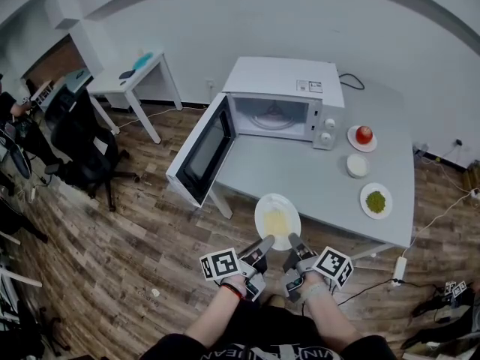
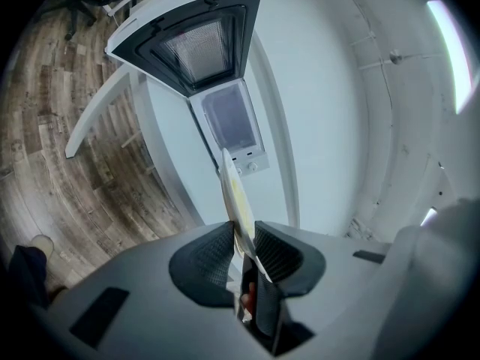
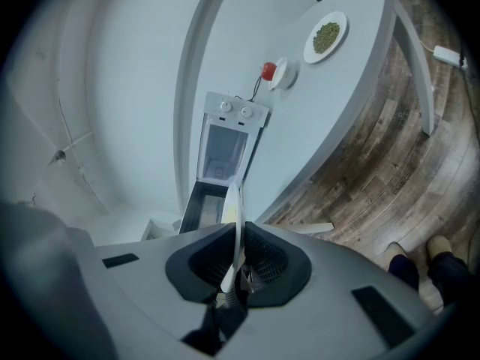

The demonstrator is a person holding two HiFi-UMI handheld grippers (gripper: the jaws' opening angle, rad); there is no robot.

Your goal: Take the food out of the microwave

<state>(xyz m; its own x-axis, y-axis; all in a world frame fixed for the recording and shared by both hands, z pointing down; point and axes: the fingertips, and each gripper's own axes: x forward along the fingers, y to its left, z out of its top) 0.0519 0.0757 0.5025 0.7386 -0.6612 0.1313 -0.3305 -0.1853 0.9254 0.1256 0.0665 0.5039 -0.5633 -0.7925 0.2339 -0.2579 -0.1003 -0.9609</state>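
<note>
A white plate [image 1: 277, 220] with pale yellow food is held over the front edge of the grey table [image 1: 300, 172]. My left gripper [image 1: 264, 246] is shut on the plate's near left rim and my right gripper [image 1: 294, 242] is shut on its near right rim. In the left gripper view the plate [image 2: 234, 192] shows edge-on between the pads of the left gripper [image 2: 241, 244]. The right gripper view shows the plate [image 3: 235, 223] edge-on in the right gripper [image 3: 238, 255]. The white microwave [image 1: 283, 100] stands at the table's back, its door [image 1: 201, 150] swung wide open to the left and its cavity empty.
Right of the microwave stand a small plate with a red fruit [image 1: 363, 136], a white bowl [image 1: 358, 166] and a plate of green food [image 1: 376, 202]. A black office chair [image 1: 81, 137] and a white side table [image 1: 133, 77] are at the left. Cables and a power strip [image 1: 398, 271] lie on the wooden floor.
</note>
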